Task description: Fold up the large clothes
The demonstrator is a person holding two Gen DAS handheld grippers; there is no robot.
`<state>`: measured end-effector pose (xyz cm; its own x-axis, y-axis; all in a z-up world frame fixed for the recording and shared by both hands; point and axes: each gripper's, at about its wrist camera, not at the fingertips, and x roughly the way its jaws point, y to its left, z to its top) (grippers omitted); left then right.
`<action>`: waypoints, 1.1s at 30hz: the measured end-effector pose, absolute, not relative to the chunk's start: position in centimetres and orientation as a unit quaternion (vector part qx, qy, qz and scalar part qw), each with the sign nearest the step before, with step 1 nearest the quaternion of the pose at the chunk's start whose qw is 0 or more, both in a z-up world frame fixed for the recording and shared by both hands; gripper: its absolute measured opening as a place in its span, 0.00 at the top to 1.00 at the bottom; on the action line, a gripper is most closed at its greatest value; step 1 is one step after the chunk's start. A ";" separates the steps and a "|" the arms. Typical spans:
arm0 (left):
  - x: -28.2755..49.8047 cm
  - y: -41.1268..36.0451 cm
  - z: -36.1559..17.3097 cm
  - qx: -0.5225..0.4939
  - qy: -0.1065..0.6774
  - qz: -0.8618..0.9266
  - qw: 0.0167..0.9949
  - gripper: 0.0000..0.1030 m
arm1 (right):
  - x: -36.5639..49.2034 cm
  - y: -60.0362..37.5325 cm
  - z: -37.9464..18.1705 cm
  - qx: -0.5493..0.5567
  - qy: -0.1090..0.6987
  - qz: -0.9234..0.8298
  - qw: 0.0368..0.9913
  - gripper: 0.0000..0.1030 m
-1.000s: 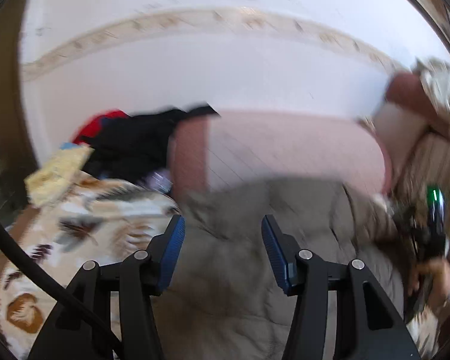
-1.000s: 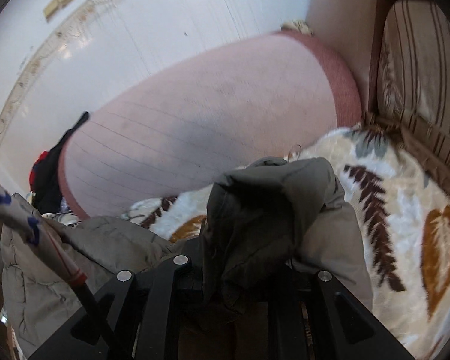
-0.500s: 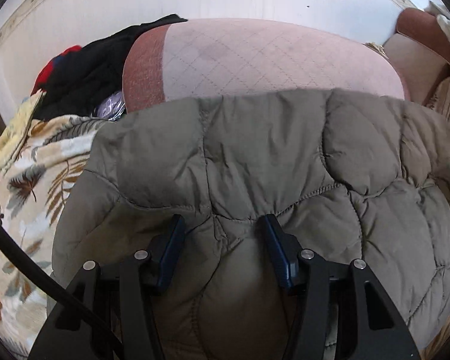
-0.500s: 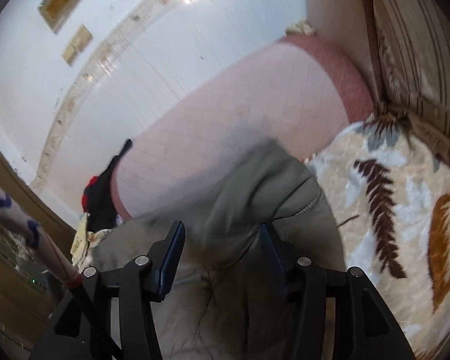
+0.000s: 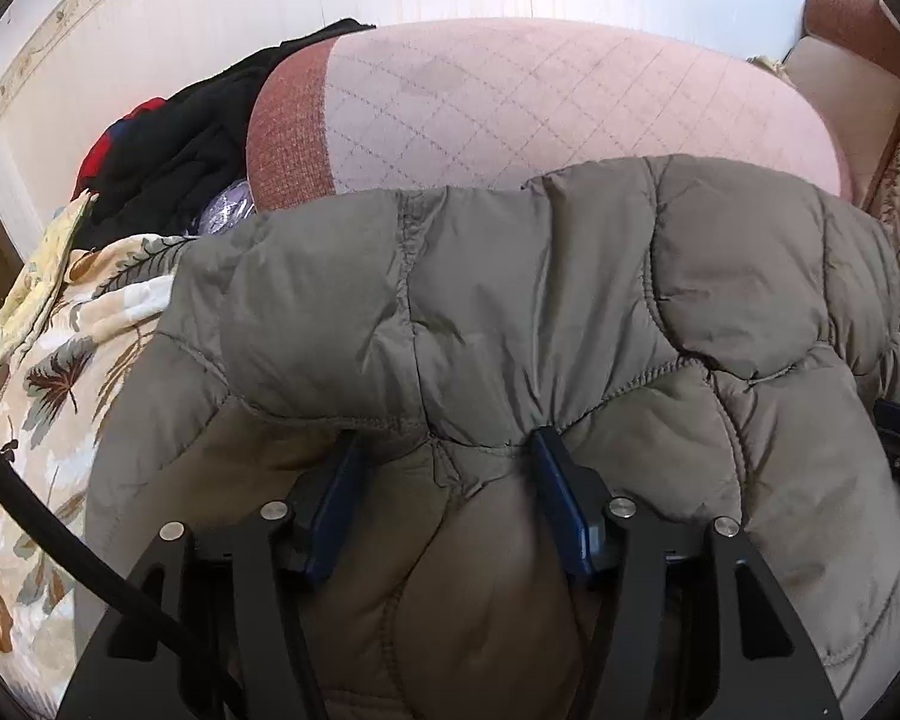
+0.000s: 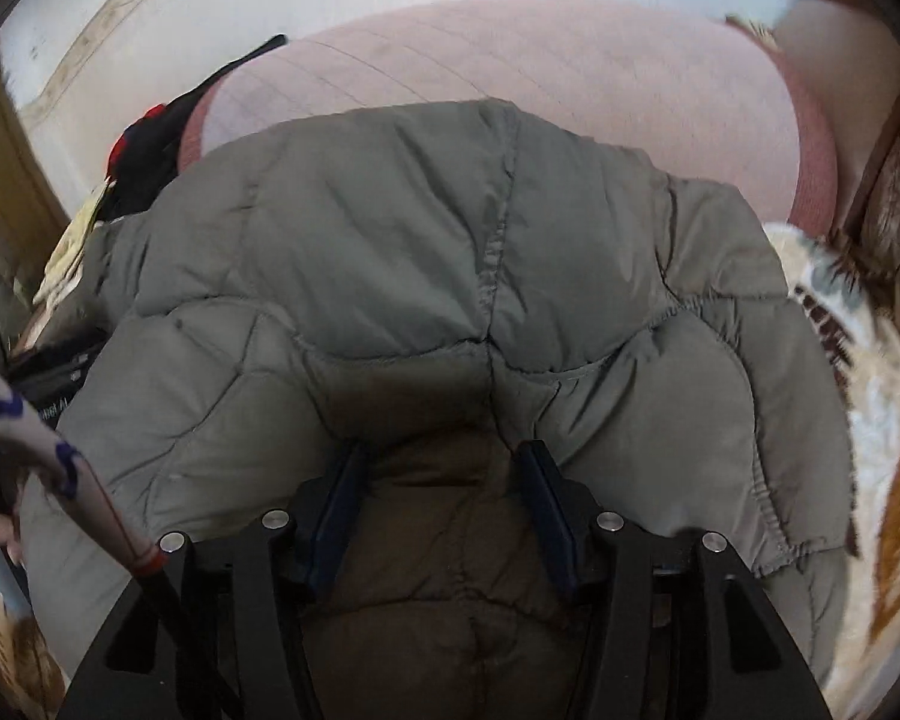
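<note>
A grey-green quilted puffer jacket [image 5: 540,300] lies folded over on a leaf-print blanket [image 5: 60,360]; it also fills the right wrist view [image 6: 420,252]. My left gripper [image 5: 444,450] is open, its blue fingers [image 5: 555,504] pushed under a folded edge of the jacket, with padding bulging between them. My right gripper [image 6: 438,456] is open too, its fingers [image 6: 543,498] tucked under the jacket's fold. The fingertips of both are hidden by the cloth.
A pink quilted cushion [image 5: 540,102] stands behind the jacket. A pile of black and red clothes [image 5: 168,144] lies at the back left. A striped sofa cushion [image 6: 894,198] is at the right. The leaf-print blanket shows at the right [image 6: 870,420].
The right gripper let go of the bunched jacket part and opened. Both grippers came down low onto the jacket, which now lies folded over in front of them.
</note>
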<state>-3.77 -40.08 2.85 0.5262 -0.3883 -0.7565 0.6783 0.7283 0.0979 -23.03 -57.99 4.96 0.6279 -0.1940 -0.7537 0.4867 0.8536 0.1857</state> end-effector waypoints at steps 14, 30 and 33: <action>-15.2 -27.6 9.3 0.125 0.346 -0.319 0.874 0.41 | -33.1 -49.6 10.1 0.246 0.284 -0.210 0.903 0.42; -14.9 -23.7 3.4 0.109 0.336 -0.247 0.902 0.40 | -34.4 -46.5 5.7 0.247 0.269 -0.270 0.891 0.49; -15.0 -24.2 2.9 0.129 0.324 -0.246 0.904 0.39 | -33.3 -47.3 3.7 0.259 0.293 -0.266 0.881 0.49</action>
